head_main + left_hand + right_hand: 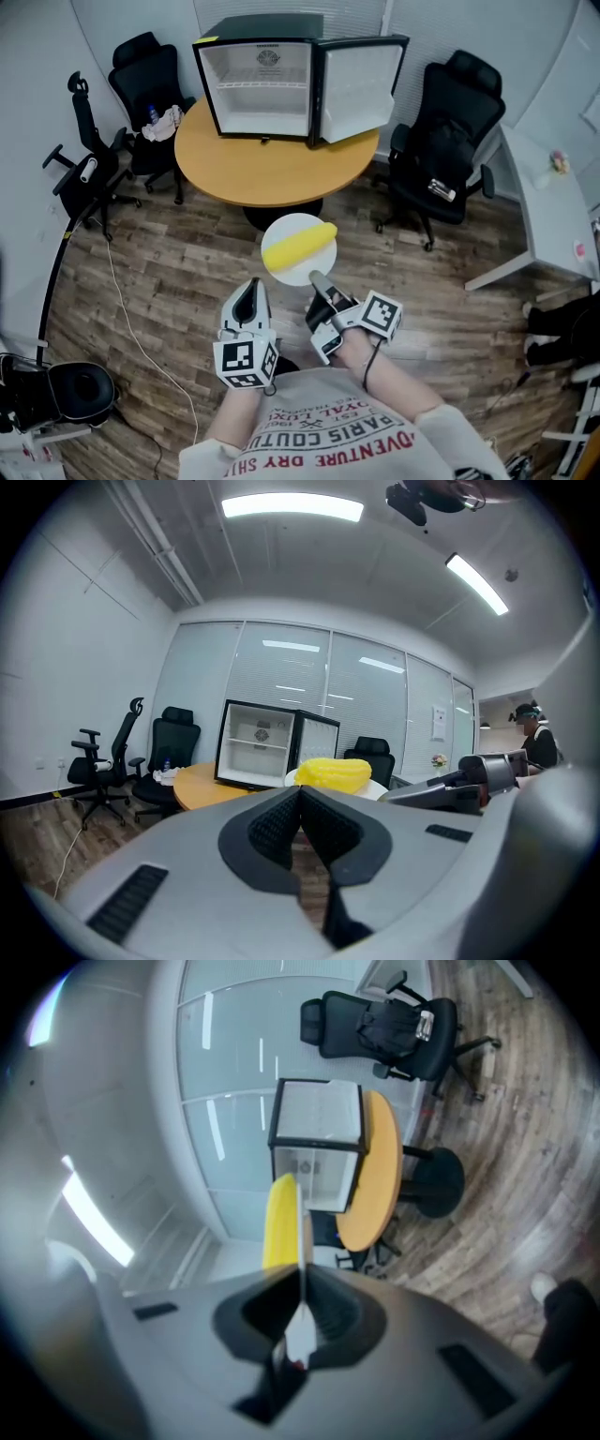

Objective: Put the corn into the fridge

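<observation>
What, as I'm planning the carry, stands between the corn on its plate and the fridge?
Nothing visible. The right gripper holds the plate with the corn; the fridge stands open facing it, only bare table and floor between.
</observation>
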`<state>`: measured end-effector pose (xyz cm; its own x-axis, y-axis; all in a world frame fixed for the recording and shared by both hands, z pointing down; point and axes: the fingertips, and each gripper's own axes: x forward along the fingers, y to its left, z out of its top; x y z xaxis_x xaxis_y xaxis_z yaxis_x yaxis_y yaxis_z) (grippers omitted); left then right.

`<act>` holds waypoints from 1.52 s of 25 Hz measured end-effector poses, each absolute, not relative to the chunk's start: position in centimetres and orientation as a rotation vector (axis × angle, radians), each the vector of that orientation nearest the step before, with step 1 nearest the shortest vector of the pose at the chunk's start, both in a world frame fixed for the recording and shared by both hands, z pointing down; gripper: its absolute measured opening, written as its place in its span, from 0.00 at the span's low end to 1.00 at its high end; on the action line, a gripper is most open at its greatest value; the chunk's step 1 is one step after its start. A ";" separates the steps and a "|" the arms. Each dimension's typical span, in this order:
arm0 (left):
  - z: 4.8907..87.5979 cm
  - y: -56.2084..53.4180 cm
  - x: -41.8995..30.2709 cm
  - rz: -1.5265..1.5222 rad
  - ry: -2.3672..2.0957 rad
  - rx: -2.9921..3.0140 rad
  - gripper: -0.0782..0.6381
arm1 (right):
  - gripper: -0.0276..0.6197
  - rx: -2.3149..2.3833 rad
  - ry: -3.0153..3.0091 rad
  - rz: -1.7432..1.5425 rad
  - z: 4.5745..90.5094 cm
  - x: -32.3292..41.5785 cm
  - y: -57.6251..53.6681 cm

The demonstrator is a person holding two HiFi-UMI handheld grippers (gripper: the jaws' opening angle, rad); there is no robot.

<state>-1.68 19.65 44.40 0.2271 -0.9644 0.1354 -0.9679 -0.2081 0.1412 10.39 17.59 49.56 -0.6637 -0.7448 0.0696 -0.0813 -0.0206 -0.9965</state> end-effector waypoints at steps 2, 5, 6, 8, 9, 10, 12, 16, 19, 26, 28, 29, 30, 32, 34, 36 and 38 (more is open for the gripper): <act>43.9 17.9 -3.5 0.031 -1.821 2.327 0.15 | 0.10 -0.871 1.742 -1.718 49.2 8.6 15.9; 43.7 15.3 -6.2 0.032 -1.777 2.362 0.15 | 0.10 -0.899 1.715 -1.698 49.0 6.1 13.5; 43.7 14.5 -7.1 0.035 -1.763 2.374 0.15 | 0.10 -0.909 1.709 -1.691 49.0 5.3 12.8; 43.7 13.1 -8.6 0.045 -1.748 2.397 0.15 | 0.10 -0.919 1.700 -1.675 49.1 4.0 11.5; 43.8 12.6 -9.2 0.050 -1.743 2.408 0.15 | 0.10 -0.920 1.695 -1.668 49.2 3.4 11.0; 43.8 12.0 -9.8 0.054 -1.738 2.418 0.15 | 0.10 -0.919 1.690 -1.662 49.3 2.8 10.4; 43.7 10.7 -11.4 0.059 -1.728 2.435 0.15 | 0.10 -0.922 1.682 -1.654 49.2 1.4 9.2; 43.5 8.0 -14.8 0.070 -1.725 2.439 0.15 | 0.10 -0.938 1.671 -1.663 49.0 -1.8 6.6; 44.4 6.6 -15.7 0.072 -1.712 2.427 0.15 | 0.10 -0.954 1.674 -1.678 49.5 -2.6 5.1; 45.0 1.6 -16.9 0.073 -1.727 2.440 0.15 | 0.10 -0.935 1.699 -1.694 50.0 -3.6 -0.9; 44.8 -0.3 -16.9 0.080 -1.739 2.450 0.15 | 0.10 -0.920 1.709 -1.700 49.8 -3.8 -3.1; 44.7 -1.3 -16.6 0.094 -1.743 2.464 0.15 | 0.10 -0.916 1.718 -1.702 49.7 -3.8 -4.3; 44.5 -2.4 -16.3 0.112 -1.749 2.481 0.15 | 0.10 -0.911 1.729 -1.702 49.6 -3.8 -5.5; 44.4 -4.4 -15.6 0.143 -1.761 2.502 0.15 | 0.10 -0.896 1.753 -1.701 49.3 -3.7 -7.8; 44.5 -6.4 -15.0 0.162 -1.776 2.503 0.15 | 0.10 -0.877 1.773 -1.705 49.1 -3.6 -10.2; 44.4 -8.4 -14.3 0.174 -1.790 2.507 0.15 | 0.10 -0.860 1.790 -1.711 48.9 -3.4 -12.6; 44.0 -10.3 -13.5 0.182 -1.803 2.524 0.15 | 0.10 -0.840 1.806 -1.715 48.7 -3.2 -14.9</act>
<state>-13.51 -10.32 44.05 0.3201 -0.9403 0.1155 -0.9444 -0.3263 -0.0397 -3.21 -14.91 48.67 -0.6800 -0.7314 0.0524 -0.0901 0.0124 -0.9959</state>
